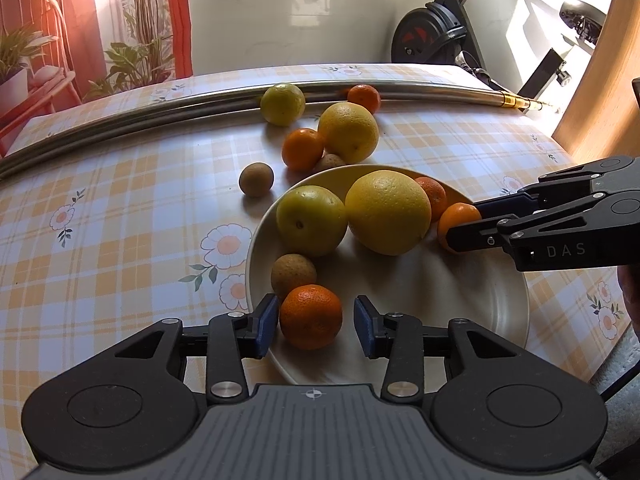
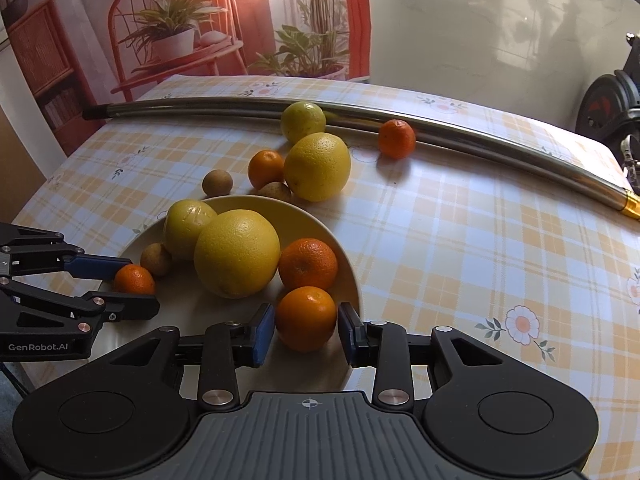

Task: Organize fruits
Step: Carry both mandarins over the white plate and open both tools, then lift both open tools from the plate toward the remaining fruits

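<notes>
Left gripper [image 1: 316, 326], right gripper [image 2: 306, 330]: tangerines [image 1: 456, 218] half-hidden

My left black plastic two-finger gripper [image 1: 316, 326] has blue rubber pads [image 1: 267, 320], silver pivot screws and a ribbed grey body with a crosshair mark; "GenRobot.AI" is printed on its side. My right black plastic gripper [image 2: 306, 330] matches, lettered "DAS"

I saw a cream plate [image 1: 500, 320] at frame centre holding six fruits: two large yellow citrus [image 1: 388, 212], three mandarins [image 1: 311, 316] and a small brown fruit [image 1: 293, 276]. Six more fruits [image 1: 348, 132] lay loose on the worktop above it, toward upper centre.
</notes>
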`<state>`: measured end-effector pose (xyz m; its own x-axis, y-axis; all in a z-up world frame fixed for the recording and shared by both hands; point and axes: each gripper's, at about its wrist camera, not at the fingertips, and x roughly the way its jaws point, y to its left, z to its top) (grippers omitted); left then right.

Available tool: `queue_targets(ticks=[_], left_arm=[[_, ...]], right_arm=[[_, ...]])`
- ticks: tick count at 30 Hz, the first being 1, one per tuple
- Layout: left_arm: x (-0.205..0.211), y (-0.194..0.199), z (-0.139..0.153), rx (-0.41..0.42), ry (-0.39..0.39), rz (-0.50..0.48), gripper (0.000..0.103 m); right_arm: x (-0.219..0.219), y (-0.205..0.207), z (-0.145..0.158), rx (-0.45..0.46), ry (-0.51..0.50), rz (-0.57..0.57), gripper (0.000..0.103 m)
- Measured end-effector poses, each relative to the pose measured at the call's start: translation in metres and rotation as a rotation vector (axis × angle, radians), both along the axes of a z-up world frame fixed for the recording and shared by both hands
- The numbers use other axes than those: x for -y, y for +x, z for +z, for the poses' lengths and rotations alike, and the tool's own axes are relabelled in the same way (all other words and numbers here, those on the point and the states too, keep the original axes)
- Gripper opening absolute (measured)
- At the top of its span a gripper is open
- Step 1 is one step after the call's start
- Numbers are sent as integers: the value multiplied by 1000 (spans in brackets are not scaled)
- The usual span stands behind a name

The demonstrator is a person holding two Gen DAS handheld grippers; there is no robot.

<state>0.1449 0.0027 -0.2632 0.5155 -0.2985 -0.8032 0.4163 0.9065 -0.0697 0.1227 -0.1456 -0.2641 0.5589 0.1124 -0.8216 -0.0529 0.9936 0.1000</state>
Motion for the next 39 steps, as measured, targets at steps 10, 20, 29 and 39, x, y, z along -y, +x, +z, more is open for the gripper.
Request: queue_targets(ticks=[10, 20, 29, 39], left_arm=[[-10, -6, 17, 39, -39, 28, 49], [-34, -3, 40, 97, -124, 142, 50], [-50, 0, 45, 113, -170, 228, 50], [-51, -2, 41, 107, -171, 226, 50]], right_arm=[[7, -10, 15, 48, 11, -29, 32], [9, -15, 19, 57, -11, -52, 39], [-5, -10, 3, 19, -68, -35, 62], [8, -9, -2, 21, -59, -94, 64]])
